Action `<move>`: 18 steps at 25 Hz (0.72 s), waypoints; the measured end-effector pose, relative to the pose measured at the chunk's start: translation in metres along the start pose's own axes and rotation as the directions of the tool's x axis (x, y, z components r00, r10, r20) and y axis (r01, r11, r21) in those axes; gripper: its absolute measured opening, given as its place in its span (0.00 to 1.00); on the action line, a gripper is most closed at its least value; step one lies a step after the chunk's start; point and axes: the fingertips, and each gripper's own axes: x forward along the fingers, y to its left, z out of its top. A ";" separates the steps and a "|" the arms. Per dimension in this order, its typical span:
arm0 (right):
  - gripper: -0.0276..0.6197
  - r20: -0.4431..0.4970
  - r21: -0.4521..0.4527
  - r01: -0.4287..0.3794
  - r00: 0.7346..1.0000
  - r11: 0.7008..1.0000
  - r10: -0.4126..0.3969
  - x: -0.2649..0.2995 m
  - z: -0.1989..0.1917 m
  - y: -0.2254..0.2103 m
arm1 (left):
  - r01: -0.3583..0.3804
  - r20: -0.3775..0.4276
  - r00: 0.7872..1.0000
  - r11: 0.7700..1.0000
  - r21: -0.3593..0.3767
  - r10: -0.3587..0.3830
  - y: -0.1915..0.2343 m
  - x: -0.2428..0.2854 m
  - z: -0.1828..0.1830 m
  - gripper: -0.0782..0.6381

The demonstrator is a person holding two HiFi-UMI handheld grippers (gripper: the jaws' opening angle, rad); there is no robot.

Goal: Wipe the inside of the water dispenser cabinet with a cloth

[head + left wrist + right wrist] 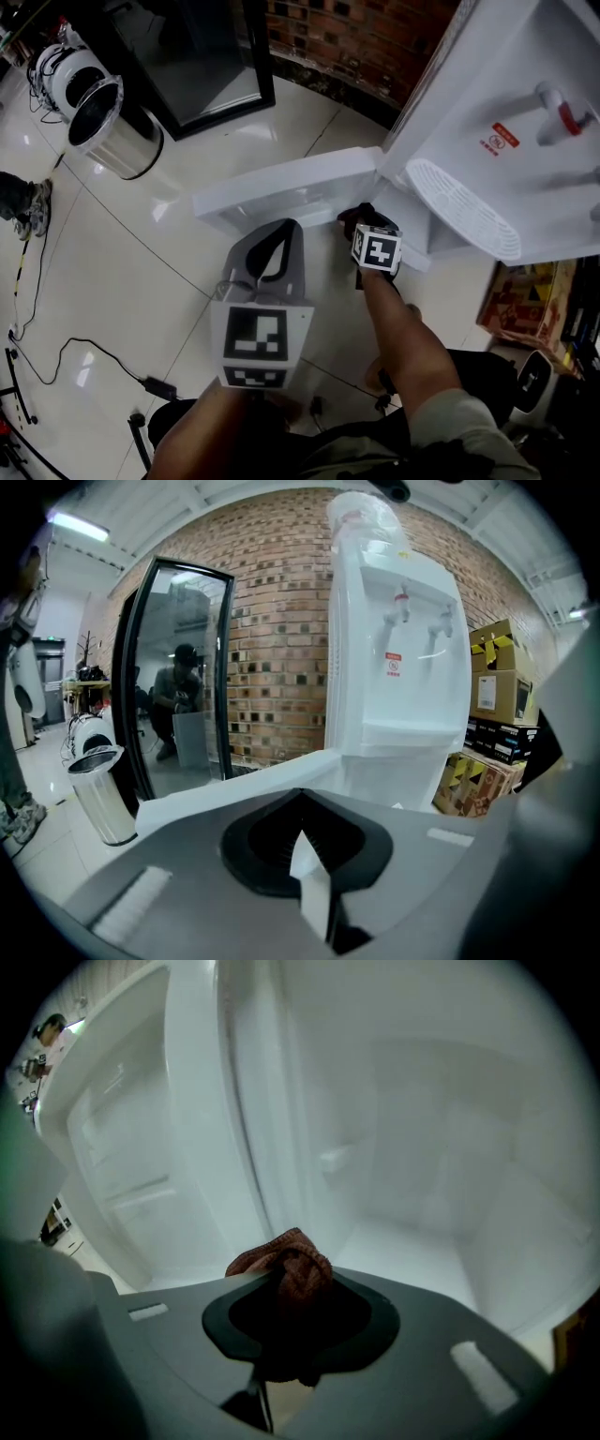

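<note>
Cloth, reddish-brown, crumpled [286,1265]: clamped in right gripper [281,1283] at the opening of the white water dispenser cabinet [422,1147]; visible in right gripper view only. Left gripper [309,855]: jaws together, empty, near side of open white door [281,183].

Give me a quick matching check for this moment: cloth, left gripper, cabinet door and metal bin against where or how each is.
Things:
1. cloth
2. left gripper
3. cabinet door
4. metal bin

States:
A. swung open
B. jaws shut, nothing in them
C. standing at the head view's far left
D. clamped in the right gripper

Pairs: 1-D, 2-B, 3-A, 4-C.
</note>
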 end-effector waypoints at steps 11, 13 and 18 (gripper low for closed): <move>0.20 0.310 -0.048 -0.085 0.946 0.995 0.095 -0.090 0.080 0.013 | -0.006 0.028 1.000 0.999 0.040 0.005 -0.004 -0.034 0.004 0.11; 0.20 0.364 -0.048 -0.112 0.924 0.993 0.121 -0.105 0.095 0.016 | -0.011 0.026 1.000 0.999 0.048 0.010 -0.005 -0.038 0.002 0.11; 0.20 0.511 -0.028 -0.202 0.839 0.979 0.188 -0.141 0.129 0.020 | -0.024 0.025 0.999 0.998 0.063 0.022 -0.009 -0.046 0.001 0.11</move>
